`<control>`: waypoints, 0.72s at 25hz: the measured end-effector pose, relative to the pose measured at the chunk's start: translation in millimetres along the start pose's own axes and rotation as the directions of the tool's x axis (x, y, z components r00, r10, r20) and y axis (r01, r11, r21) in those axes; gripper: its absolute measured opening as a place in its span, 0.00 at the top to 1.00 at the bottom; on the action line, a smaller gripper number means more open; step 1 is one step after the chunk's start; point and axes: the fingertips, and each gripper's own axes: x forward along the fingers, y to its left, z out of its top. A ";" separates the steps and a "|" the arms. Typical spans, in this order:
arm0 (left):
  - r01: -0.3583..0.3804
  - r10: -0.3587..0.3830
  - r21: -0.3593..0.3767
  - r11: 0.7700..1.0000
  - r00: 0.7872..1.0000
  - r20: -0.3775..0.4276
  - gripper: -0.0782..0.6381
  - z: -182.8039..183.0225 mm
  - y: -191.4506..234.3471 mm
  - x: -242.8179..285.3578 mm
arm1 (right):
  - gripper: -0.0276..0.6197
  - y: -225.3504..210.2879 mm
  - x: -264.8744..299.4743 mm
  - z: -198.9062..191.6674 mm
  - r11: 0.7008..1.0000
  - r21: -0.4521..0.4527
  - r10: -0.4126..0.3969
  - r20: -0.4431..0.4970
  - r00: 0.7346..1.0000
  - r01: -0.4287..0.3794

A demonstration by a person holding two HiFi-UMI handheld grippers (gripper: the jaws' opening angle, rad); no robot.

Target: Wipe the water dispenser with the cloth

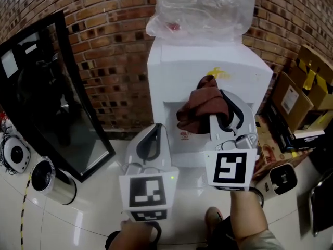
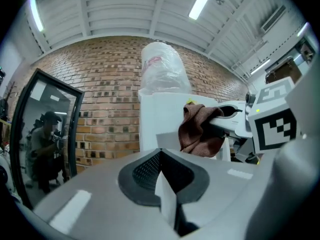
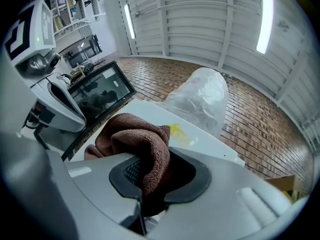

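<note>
The white water dispenser stands against the brick wall, with a plastic-wrapped bottle on top. A yellow mark sits on its top near the front. My right gripper is shut on a brown cloth and holds it up in front of the dispenser's upper front panel. In the right gripper view the cloth bulges out between the jaws, with the dispenser just beyond. My left gripper hangs lower and to the left, shut with nothing in it. The left gripper view shows the cloth to the right.
A black glass-fronted cabinet leans at the left, with a steel cylinder and a round device on the floor beside it. Cardboard boxes and a small white unit crowd the right side of the dispenser.
</note>
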 end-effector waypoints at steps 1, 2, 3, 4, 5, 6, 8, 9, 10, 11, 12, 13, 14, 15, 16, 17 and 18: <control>0.009 -0.009 -0.001 1.000 1.000 0.004 0.89 1.9 -6.1 1.5 | 0.83 -8.0 -2.8 -6.1 1.000 0.008 -0.009 -0.012 1.000 0.009; 0.021 -0.021 -0.002 1.000 1.000 0.008 0.89 3.5 -12.6 2.8 | 0.83 -16.0 -5.8 -12.6 1.000 0.017 -0.017 -0.027 0.999 0.018; 0.034 -0.034 -0.003 0.999 0.999 0.011 0.89 4.8 -19.2 3.7 | 0.83 -23.6 -8.8 -19.4 0.999 0.026 -0.023 -0.043 0.999 0.024; 0.047 -0.047 -0.006 0.999 0.999 0.016 0.89 6.5 -26.1 4.0 | 0.83 -30.3 -11.4 -26.2 0.999 0.034 -0.025 -0.058 0.998 0.027; 0.060 -0.060 -0.008 0.998 0.998 0.023 0.89 9.2 -33.3 3.7 | 0.83 -36.4 -13.9 -33.3 0.999 0.036 -0.027 -0.073 0.997 0.030; 0.073 -0.073 -0.007 0.997 0.997 0.031 0.89 12.0 -41.0 2.9 | 0.83 -42.5 -16.3 -40.7 0.999 0.031 -0.034 -0.088 0.996 0.036; 0.101 -0.101 0.003 0.995 0.994 0.039 0.89 14.4 -57.6 0.6 | 0.83 -56.5 -22.4 -56.3 0.998 0.011 -0.063 -0.121 0.991 0.065; 0.118 -0.118 0.009 0.993 0.992 0.039 0.89 14.3 -66.4 -0.6 | 0.83 -64.0 -25.7 -64.0 0.997 0.006 -0.079 -0.136 0.988 0.081; 0.134 -0.135 0.016 0.991 0.990 0.036 0.89 13.6 -75.2 -1.7 | 0.83 -71.2 -28.9 -71.1 0.996 0.011 -0.090 -0.148 0.985 0.093; 0.150 -0.151 0.022 0.988 0.988 0.031 0.89 12.0 -84.0 -2.2 | 0.83 -77.7 -31.7 -77.2 0.995 0.018 -0.099 -0.159 0.982 0.103; 0.166 -0.166 0.027 0.986 0.986 0.023 0.89 9.4 -92.9 -2.1 | 0.83 -83.7 -34.0 -82.8 0.993 0.019 -0.109 -0.171 0.979 0.114; 0.181 -0.181 0.033 0.983 0.983 0.014 0.89 6.5 -102.0 -1.5 | 0.83 -89.4 -36.0 -88.4 0.992 0.011 -0.121 -0.185 0.975 0.125; 0.196 -0.197 0.041 0.980 0.980 0.006 0.89 4.0 -111.3 -0.9 | 0.83 -94.6 -37.7 -95.0 0.991 0.000 -0.132 -0.201 0.971 0.135; 0.212 -0.212 0.051 0.976 0.977 -0.001 0.89 1.7 -120.6 -0.5 | 0.83 -98.8 -39.5 -102.8 0.990 -0.005 -0.138 -0.218 0.966 0.140; 0.228 -0.228 0.063 0.972 0.974 -0.010 0.89 -1.6 -129.6 -0.3 | 0.83 -101.8 -41.6 -111.6 0.990 -0.003 -0.138 -0.235 0.962 0.141; 0.244 -0.243 0.073 0.967 0.970 -0.022 0.89 -6.7 -137.8 -0.2 | 0.83 -103.3 -43.9 -121.1 0.990 0.001 -0.135 -0.252 0.958 0.139; 0.258 -0.256 0.080 0.963 0.966 -0.037 0.89 -13.1 -144.8 0.1 | 0.83 -103.3 -46.3 -130.9 0.991 0.001 -0.129 -0.271 0.954 0.135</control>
